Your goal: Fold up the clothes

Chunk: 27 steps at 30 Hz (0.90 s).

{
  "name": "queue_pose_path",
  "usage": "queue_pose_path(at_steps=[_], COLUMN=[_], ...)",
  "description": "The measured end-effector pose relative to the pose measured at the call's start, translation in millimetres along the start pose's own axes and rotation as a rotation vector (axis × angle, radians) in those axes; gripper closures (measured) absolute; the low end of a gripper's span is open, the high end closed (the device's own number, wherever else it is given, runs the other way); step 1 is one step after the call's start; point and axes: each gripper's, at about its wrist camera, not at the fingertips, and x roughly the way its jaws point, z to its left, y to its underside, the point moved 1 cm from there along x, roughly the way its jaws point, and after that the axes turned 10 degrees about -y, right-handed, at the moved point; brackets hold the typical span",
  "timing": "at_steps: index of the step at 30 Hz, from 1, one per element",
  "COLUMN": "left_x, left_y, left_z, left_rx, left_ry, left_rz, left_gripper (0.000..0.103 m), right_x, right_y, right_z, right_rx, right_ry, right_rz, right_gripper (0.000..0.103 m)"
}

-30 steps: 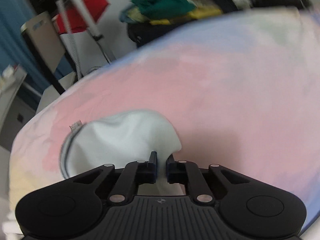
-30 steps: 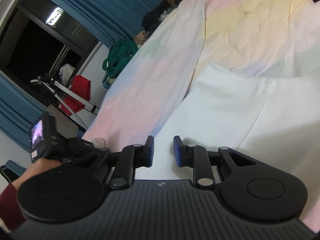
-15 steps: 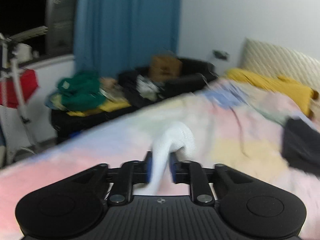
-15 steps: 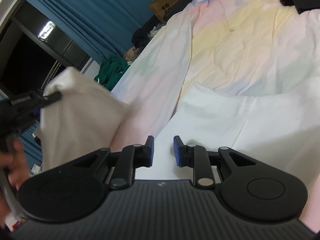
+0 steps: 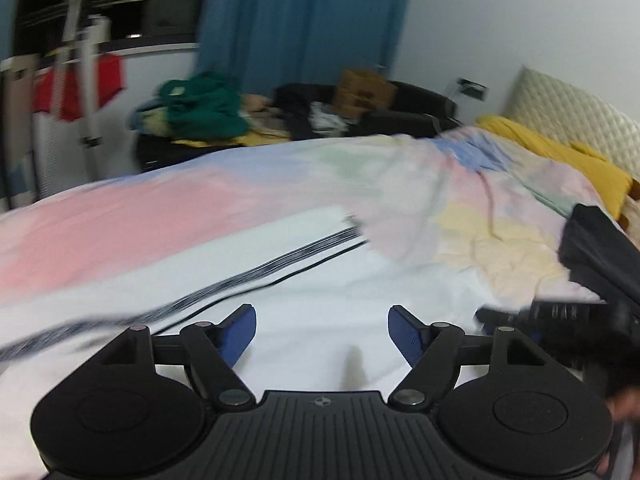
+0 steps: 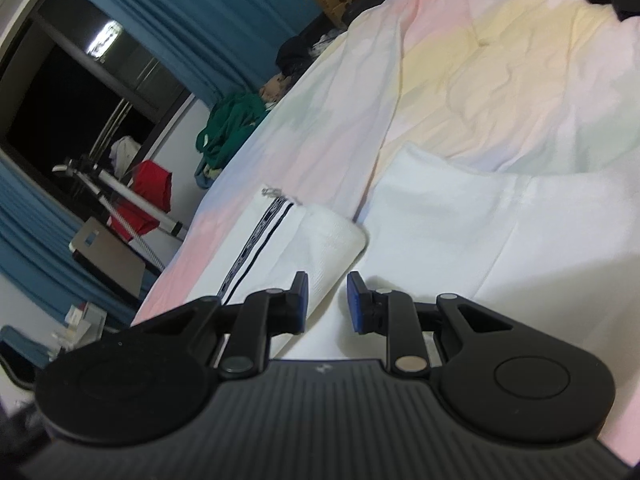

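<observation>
Left gripper (image 5: 322, 330) — fingers just spread apart, nothing between. White garment (image 6: 460, 236) lies on bed (image 5: 120, 208), striped edge far left; right gripper (image 6: 323, 300) fingers narrowly apart over it — grip unclear.

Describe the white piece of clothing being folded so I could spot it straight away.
Find the bed with its pastel patchwork cover. The white garment lies flat on it near the camera. A dark patterned stripe along one folded-over edge distinguishes it from the cover's soft colours.
</observation>
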Motion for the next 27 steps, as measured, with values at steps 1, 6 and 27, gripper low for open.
queue_pose_path(at_steps=[1, 6, 27], left_x=[-12.4, -66.4, -101.2], left_y=[7.8, 51.9, 115.0], left_z=[10.9, 62.6, 173.1], left_rx=[-0.010, -0.103, -0.430], left_ry=[-0.030, -0.156, -0.269], left_rz=[-0.001, -0.009, -0.004], left_gripper=[0.028, 0.028, 0.025], right_x=[1.1, 4.3, 59.1], right_y=[1.5, 11.9, 6.1], right_z=[2.0, 21.0, 3.8], right_rx=[-0.012, -0.139, 0.277], right_ry=[-0.001, 0.027, -0.111], right_rz=[0.003, 0.011, 0.159], right_gripper=[0.078, 0.078, 0.041])
